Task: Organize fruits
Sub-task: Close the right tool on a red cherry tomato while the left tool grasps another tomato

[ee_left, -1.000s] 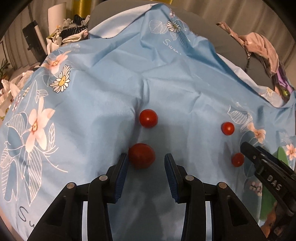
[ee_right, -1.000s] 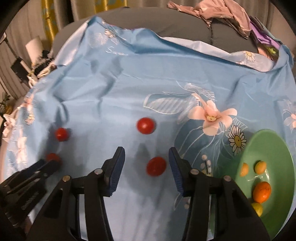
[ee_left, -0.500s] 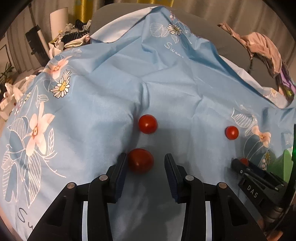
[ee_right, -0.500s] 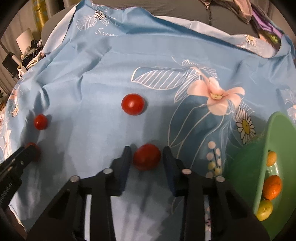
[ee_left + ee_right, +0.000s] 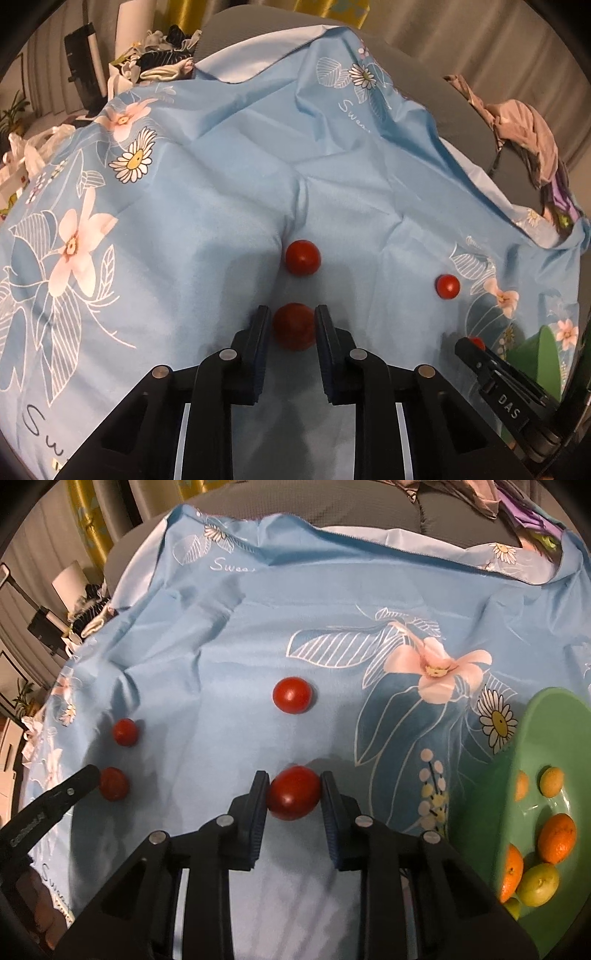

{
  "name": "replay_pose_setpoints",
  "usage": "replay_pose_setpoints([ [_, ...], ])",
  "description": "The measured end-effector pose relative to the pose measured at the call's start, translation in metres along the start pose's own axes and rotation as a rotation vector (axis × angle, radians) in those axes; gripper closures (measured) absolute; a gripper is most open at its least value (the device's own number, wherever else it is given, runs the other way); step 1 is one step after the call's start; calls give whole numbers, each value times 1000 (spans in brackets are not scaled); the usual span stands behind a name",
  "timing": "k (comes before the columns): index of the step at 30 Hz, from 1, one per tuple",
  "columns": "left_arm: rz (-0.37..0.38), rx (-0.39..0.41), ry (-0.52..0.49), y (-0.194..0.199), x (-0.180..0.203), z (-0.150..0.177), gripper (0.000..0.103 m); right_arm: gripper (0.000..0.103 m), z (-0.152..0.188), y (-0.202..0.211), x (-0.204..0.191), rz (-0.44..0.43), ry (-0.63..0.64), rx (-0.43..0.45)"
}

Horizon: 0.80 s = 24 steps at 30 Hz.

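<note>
Several red tomatoes lie on a blue flowered cloth (image 5: 207, 206). My left gripper (image 5: 291, 313) is shut on one tomato (image 5: 293, 328), which rests on the cloth, pads pressing both its sides. A second tomato (image 5: 303, 257) lies just beyond it, and a smaller-looking one (image 5: 447, 286) lies to the right. My right gripper (image 5: 293, 777) is shut on another tomato (image 5: 294, 794), also on the cloth. A loose tomato (image 5: 292, 695) lies ahead of it. At the right stands a green bowl (image 5: 517, 738) holding oranges (image 5: 557, 837) and yellow-green fruits (image 5: 537, 884).
In the right wrist view, one of the left gripper's fingers (image 5: 70, 788) shows at the far left, beside its tomato (image 5: 113, 783). Piled clothes (image 5: 524, 125) lie on the grey sofa behind the cloth. Household clutter (image 5: 159, 62) stands at the back left.
Both grippers went from open around a tomato to shut on it, the right one first, the left one in the last half second. Neither hand travelled much.
</note>
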<state>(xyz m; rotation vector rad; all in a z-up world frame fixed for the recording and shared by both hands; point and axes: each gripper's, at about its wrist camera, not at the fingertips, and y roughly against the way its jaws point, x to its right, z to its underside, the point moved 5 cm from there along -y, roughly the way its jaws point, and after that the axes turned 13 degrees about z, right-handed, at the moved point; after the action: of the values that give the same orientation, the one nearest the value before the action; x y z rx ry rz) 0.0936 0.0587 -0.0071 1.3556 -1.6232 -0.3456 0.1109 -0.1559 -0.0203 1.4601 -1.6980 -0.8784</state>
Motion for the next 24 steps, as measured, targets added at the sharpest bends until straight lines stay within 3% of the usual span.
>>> replay_pose_setpoints([
  [4,22,-41,12,-4,4,1,79,75,1,6,4,-30,-27,1],
  [9,6,-66,14,-8,2,3,79,75,1,13,7,-40,-39,14],
  [13,-49,-61,6,-16,2,5,78,75,1,17,7,-47,-37,25],
  [19,-54,-85,34,-35,-2,6,74,75,2,17,9,-53,-39,22],
  [24,-84,-38,-34,-38,5,7,74,75,2,19,11,-50,-47,27],
])
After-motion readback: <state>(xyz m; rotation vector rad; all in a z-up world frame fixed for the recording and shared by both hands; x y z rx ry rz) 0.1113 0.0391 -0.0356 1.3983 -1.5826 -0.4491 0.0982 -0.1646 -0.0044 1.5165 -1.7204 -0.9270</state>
